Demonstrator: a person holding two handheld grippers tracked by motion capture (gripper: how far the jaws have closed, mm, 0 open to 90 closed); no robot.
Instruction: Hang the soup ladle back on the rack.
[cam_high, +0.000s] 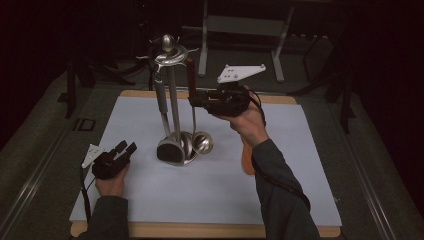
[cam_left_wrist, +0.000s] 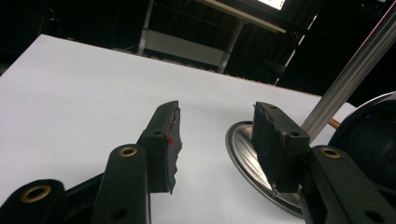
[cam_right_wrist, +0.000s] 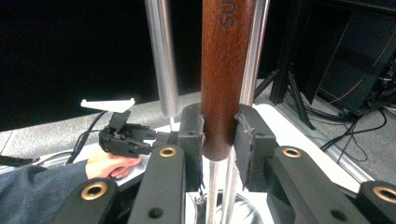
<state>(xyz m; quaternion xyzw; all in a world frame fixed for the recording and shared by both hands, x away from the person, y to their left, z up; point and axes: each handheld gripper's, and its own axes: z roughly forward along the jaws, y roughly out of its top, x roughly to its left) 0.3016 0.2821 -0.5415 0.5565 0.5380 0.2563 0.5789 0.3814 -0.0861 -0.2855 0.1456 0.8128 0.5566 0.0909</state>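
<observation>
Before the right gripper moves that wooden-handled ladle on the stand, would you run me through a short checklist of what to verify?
1. Grip on the handle: the right gripper has its jaws closed on the lower end of the wooden handle. Ok.
2. Handle upright between the jaws: yes, seen in the right gripper view. Ok.
3. Ladle hooked on or freed from the top of the utensil stand: the hook is hidden. Cannot tell.
4. Ladle bowl clear of the stand base: it hangs close beside it; contact unclear. Cannot tell.
5. Left gripper steadying the stand: its jaws are open and empty, near the base, not gripping. Not ok.
</observation>
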